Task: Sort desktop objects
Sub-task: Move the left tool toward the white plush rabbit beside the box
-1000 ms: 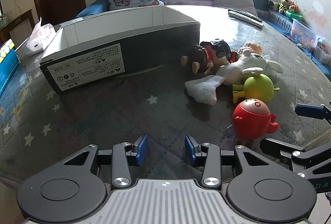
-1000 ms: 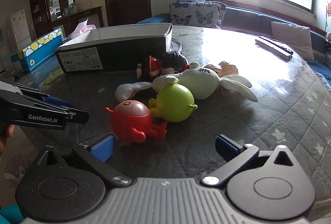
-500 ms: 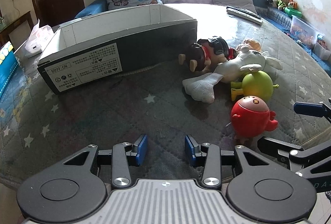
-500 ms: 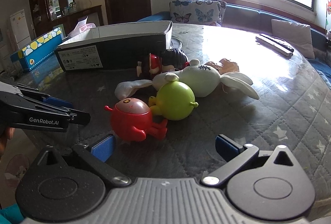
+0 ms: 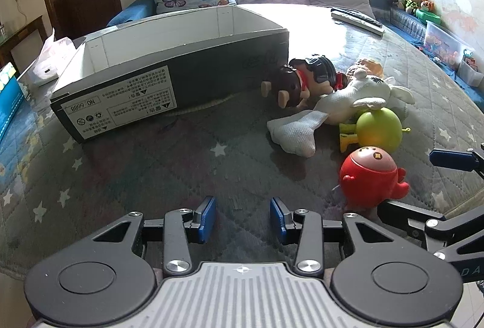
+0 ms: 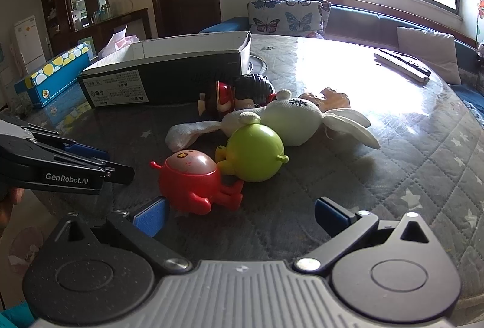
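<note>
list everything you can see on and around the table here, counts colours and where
box: 1, black outside, white inside, open, table's left
red toy: 1, red, nearest the right gripper
green toy: 1, lime green, touching the red toy
plush rabbit: 1, white, behind the green toy
doll: 1, dark hair, red clothes, lying by the box's end
remotes: at least 1, grey, far side
carton: 1, blue with dots, far left
left gripper: 1, blue pads, open, empty
right gripper: 1, blue pads, open wide, empty

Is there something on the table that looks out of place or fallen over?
Yes. The toys lie in a jumble beside the open box, not in it: the doll and white plush rabbit are on their sides.
</note>
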Demonstrator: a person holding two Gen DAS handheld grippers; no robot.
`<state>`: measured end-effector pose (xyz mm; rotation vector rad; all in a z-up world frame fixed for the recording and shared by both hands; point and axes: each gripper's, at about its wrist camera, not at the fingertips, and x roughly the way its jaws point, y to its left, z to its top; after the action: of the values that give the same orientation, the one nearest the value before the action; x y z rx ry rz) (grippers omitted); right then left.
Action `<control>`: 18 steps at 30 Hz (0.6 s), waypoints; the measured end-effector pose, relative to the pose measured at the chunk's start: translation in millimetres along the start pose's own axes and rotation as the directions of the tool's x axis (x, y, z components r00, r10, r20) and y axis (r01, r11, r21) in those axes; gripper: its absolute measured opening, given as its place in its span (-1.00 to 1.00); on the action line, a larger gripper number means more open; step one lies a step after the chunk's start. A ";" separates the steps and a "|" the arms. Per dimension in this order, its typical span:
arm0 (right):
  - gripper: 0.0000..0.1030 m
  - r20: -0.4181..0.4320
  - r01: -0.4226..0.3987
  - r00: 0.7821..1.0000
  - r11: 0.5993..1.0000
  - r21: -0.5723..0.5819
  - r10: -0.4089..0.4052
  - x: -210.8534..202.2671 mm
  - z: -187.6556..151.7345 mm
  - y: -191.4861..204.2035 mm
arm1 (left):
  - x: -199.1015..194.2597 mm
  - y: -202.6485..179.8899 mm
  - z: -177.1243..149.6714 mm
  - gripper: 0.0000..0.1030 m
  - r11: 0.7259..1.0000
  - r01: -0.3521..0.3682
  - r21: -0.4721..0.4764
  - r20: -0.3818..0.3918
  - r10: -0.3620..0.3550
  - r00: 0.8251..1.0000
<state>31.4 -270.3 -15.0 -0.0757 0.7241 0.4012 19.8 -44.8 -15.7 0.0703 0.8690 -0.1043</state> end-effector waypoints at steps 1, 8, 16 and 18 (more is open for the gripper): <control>1.00 0.002 -0.002 1.000 1.000 0.002 0.002 -0.1 1.1 -0.8 | 0.3 0.4 1.2 -0.18 1.000 0.001 0.000 0.001 -0.001 1.000; 1.00 0.007 -0.016 1.000 1.000 0.011 0.016 -1.4 6.2 -5.7 | 3.9 2.5 10.0 -0.19 1.000 0.012 0.006 0.004 -0.012 1.000; 1.00 0.023 -0.034 0.999 0.999 0.010 0.033 -6.6 13.4 -7.1 | 9.6 4.6 17.7 -0.19 0.999 0.035 0.002 -0.002 -0.035 0.999; 1.00 0.029 -0.034 0.999 0.999 0.009 0.034 -7.3 15.6 -7.5 | 10.5 5.2 19.9 -0.20 0.999 0.038 0.003 -0.002 -0.038 0.999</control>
<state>39.2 -276.4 0.9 -0.0483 0.6994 0.4307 42.2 -42.4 -10.8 0.0565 0.8727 -0.1409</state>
